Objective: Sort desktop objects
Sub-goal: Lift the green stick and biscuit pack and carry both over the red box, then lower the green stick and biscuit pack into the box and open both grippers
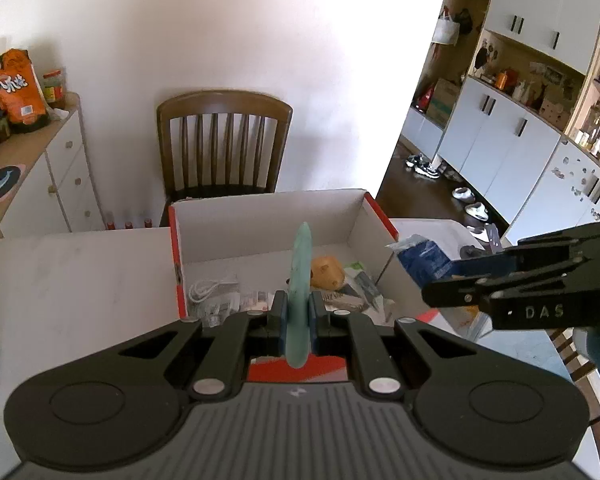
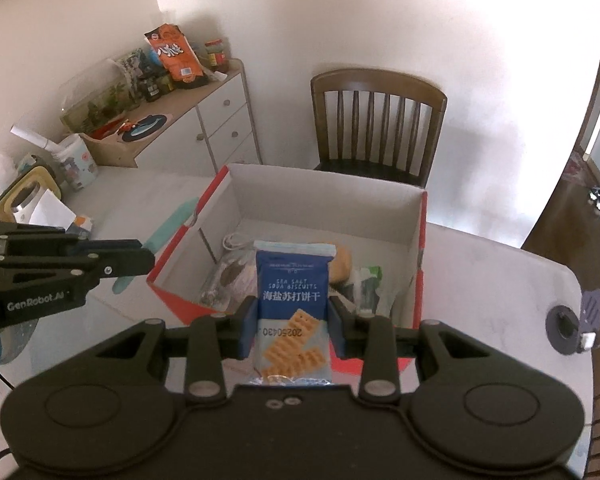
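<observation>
Right now left gripper [image 1: 299, 312] is clamped on a teal stick [image 1: 301, 280], held upright over the near edge of the red-and-white box [image 1: 268, 216]. Right gripper [image 2: 292, 320] pinches a blue soda biscuit pkt [image 2: 294, 292], also above box front. Box sits on white table [image 1: 80, 280], w/ cable and wrappers inside.

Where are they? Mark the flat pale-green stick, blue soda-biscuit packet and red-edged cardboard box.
flat pale-green stick [image 1: 302, 264], left wrist view, upper shaft.
blue soda-biscuit packet [image 2: 293, 280], right wrist view, printed front.
red-edged cardboard box [image 2: 324, 196], right wrist view, far inner wall.
</observation>
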